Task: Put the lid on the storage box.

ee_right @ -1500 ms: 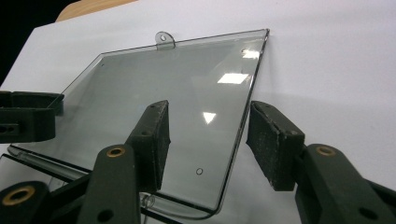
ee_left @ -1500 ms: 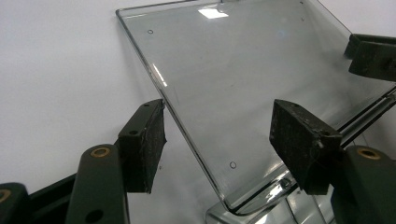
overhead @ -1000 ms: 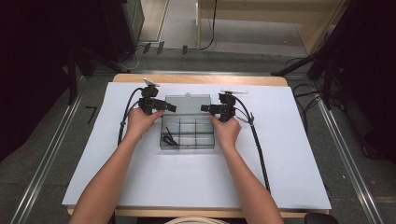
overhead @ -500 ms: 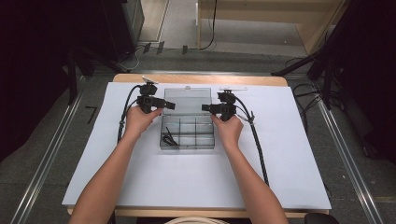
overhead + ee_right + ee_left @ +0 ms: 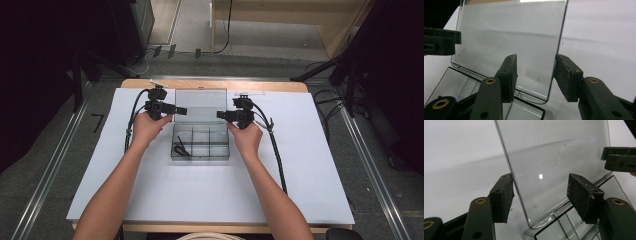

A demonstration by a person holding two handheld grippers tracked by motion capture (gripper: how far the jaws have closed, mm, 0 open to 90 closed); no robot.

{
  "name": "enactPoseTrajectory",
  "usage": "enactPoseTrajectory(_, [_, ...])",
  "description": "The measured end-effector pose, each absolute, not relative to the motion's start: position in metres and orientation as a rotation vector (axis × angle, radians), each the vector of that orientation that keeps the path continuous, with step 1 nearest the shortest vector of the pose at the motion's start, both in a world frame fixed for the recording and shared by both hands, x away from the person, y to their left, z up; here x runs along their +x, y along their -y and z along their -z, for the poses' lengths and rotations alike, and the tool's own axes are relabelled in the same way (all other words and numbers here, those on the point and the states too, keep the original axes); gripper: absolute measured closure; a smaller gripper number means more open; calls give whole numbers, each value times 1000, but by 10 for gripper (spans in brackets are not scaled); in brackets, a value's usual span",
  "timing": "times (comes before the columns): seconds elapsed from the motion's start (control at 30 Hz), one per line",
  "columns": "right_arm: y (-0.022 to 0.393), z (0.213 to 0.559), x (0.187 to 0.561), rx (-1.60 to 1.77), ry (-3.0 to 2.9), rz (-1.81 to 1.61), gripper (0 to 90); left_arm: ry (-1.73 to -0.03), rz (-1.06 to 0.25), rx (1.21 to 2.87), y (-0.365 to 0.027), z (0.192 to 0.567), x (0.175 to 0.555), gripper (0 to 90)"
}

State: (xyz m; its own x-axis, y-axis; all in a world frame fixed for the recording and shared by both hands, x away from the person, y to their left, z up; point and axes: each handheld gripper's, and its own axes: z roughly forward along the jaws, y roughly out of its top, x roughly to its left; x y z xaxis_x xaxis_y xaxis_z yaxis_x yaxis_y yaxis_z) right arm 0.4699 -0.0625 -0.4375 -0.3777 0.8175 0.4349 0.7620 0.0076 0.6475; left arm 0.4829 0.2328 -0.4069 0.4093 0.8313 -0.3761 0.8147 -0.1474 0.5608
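Handling the clear lid of the compartment box on the desk, you had both tongs apart, the left tongs and right tongs each straddling one side edge. Next, I think, you needed to clamp and swing it.

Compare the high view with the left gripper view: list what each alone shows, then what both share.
High view alone: the person's forearms, a small black item in the box's front left compartment, the white table cover.
Left gripper view alone: the left claw straddling the raised clear lid's edge, one pad touching, the other apart.
Both: the clear box, its open lid, and the right claw.
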Motion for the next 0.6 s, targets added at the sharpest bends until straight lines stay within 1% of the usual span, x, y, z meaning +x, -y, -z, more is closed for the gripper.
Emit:
enactPoseTrajectory(0.33, [62, 429, 467, 1648, -2208, -1290, 560, -1369, -53, 1955, -233, 400, 479, 405])
enactPoseTrajectory(0.6, [63, 427, 466, 1623, -2218, -1291, 574, -1345, -67, 1975, -234, 397, 476, 431])
